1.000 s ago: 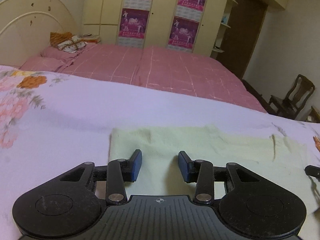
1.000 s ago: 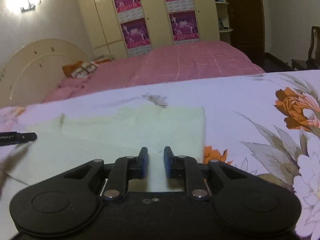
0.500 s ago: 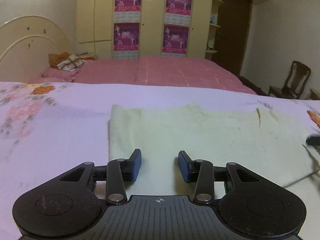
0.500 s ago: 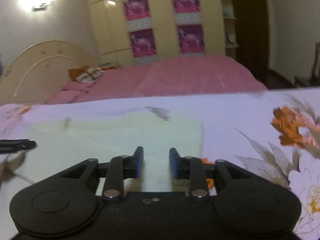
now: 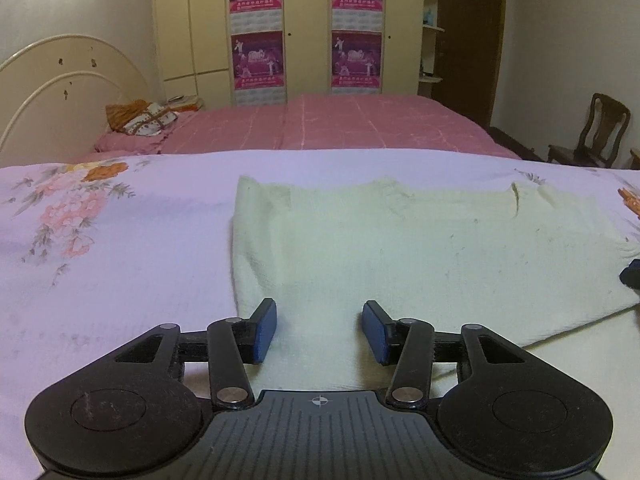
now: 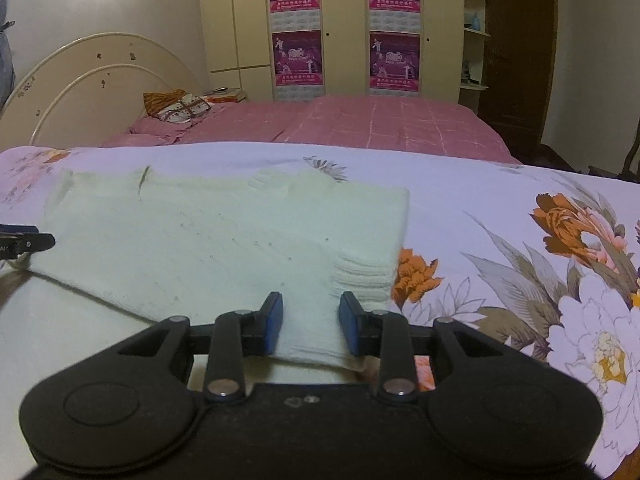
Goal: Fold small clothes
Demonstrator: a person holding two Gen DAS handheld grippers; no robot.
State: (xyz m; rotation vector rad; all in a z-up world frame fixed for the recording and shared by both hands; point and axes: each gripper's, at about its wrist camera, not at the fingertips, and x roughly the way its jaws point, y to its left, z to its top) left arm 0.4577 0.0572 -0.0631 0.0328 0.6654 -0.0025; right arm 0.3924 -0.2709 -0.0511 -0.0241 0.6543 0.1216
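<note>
- Pale green knitted garment lies spread flat on the flowered bedsheet, a folded layer of it resting on a lower layer that reaches toward us.
- We hold the left gripper over the garment's near left part; its jaws are opening, the blue pads stand well apart, and the cloth lies under the gap, gripped by neither pad.
- We hold the right gripper at the garment's near right corner, beside the ribbed hem.
- Its blue pads stand narrower than the left ones, with a strip of cloth showing between them; we see a gap on both sides of it, so the pads do not press it.
- From the right wrist view, the tip of the left gripper shows at the far left edge, by the garment's other end.
- Beyond the sheet we see a pink bed, a cream headboard, a wardrobe with purple posters, and a wooden chair.
</note>
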